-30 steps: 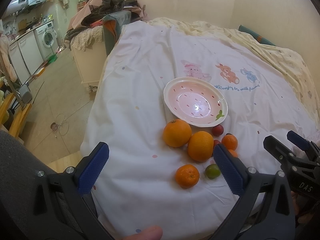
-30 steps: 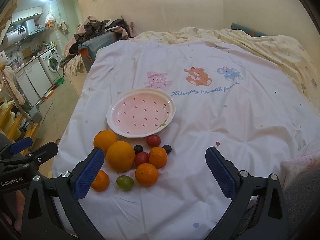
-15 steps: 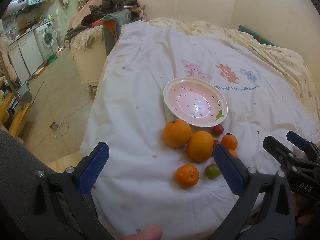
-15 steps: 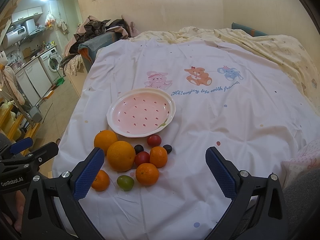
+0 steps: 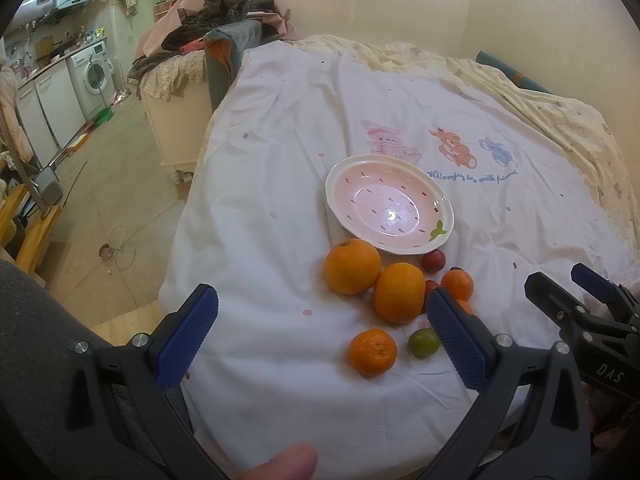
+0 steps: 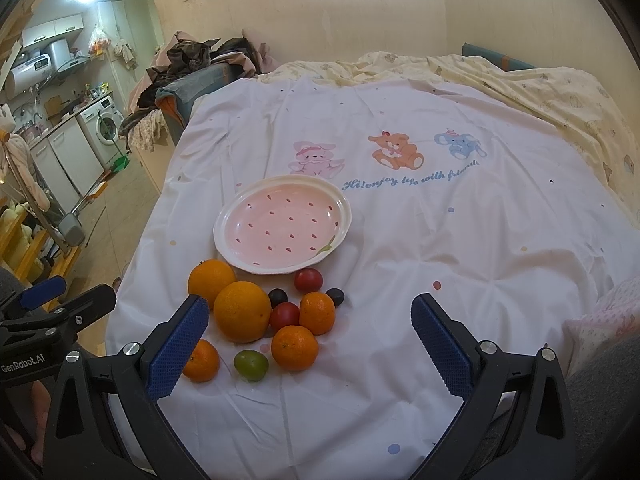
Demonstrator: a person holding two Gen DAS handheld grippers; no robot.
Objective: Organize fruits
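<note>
A pink strawberry-patterned plate (image 5: 438,198) (image 6: 280,268) lies empty on the white bedsheet. Just in front of it sits a cluster of fruit: two large oranges (image 5: 352,266) (image 6: 242,312), several small mandarins (image 5: 372,352) (image 6: 295,347), a green lime (image 5: 423,343) (image 6: 251,365), red tomatoes (image 6: 308,280) and dark grapes (image 6: 335,296). My left gripper (image 5: 320,336) hovers open above the sheet, left of and in front of the fruit. My right gripper (image 6: 310,344) stands open, low, with the fruit pile just beyond its left finger. Neither holds anything.
The bed's left edge drops to a tiled floor (image 5: 100,208) with a cable on it. A clothes-piled cabinet (image 5: 192,80) stands at the bed's far left corner. A yellow blanket (image 6: 540,92) covers the far right. A fingertip (image 5: 280,462) shows at the bottom.
</note>
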